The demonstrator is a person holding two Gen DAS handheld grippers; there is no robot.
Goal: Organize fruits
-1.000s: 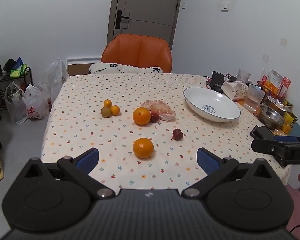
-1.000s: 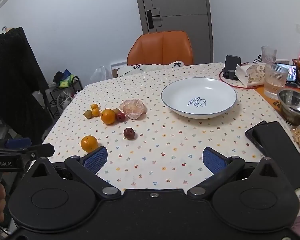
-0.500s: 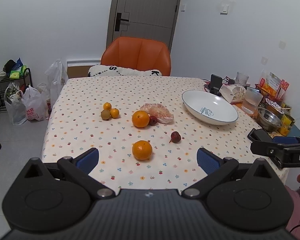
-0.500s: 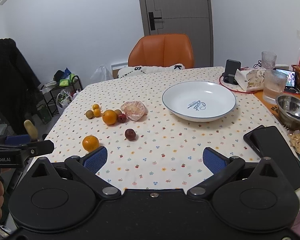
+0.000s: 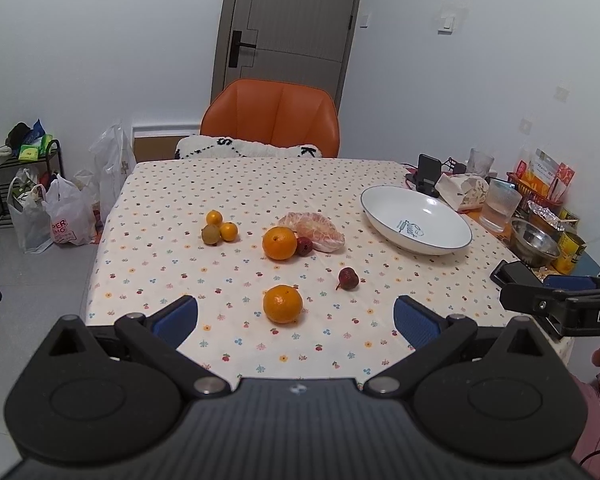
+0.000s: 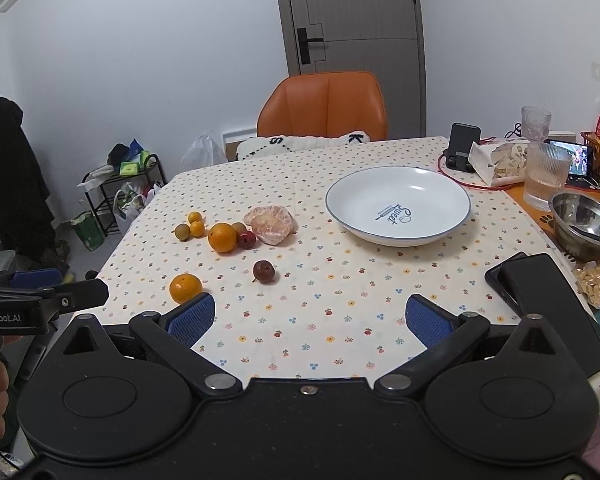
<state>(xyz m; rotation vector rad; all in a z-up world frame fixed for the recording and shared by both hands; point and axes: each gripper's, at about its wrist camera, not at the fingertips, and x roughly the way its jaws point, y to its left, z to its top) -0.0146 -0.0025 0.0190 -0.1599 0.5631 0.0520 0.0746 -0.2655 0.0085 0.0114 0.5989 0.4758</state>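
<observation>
Fruit (image 5: pixel 283 304) all sits loose on the tablecloth (image 5: pixel 236 184); the plate (image 5: pixel 416 220) at two o'clock is bare, so I've everything left. My left gripper (image 5: pixel 296 316) and right gripper (image 6: pixel 307 320) both gape wide, holding nothing.

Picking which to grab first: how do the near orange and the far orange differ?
The near orange lies alone on the tablecloth; the far orange touches a small red fruit beside the peeled pomelo. The near one sits between the open left hand-held gripper fingers' line. Both look whole, similar in size.
</observation>
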